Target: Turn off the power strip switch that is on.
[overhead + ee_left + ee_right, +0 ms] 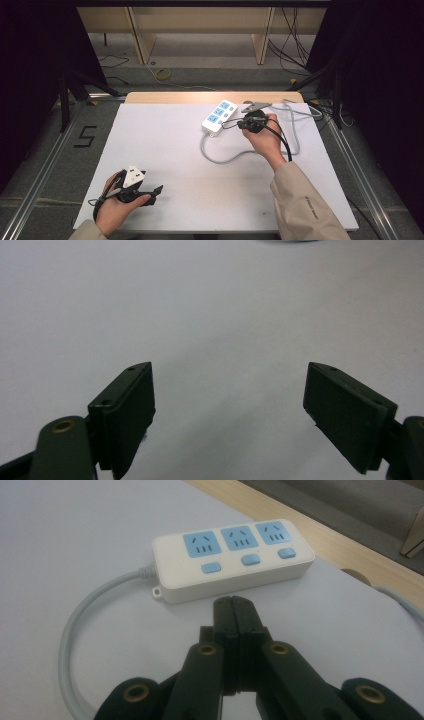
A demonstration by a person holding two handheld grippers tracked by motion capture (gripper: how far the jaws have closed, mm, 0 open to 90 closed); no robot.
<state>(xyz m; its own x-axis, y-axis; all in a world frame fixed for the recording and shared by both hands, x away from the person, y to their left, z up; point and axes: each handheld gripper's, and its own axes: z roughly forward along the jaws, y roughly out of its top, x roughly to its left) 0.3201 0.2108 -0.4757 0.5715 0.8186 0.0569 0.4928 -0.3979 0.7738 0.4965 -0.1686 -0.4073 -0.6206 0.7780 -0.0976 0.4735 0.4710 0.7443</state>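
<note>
Your right gripper (234,602) sits in the lower middle of its own view with its jaws pressed together on nothing, tips just short of the strip (232,557), which lies across the upper middle there, three blue sockets up. In the high view the strip (219,117) lies right of centre on the sheet (165,150), its cable (220,157) looping below. Your left gripper (230,405) hangs at that view's lower left, jaws wide apart over bare sheet.
</note>
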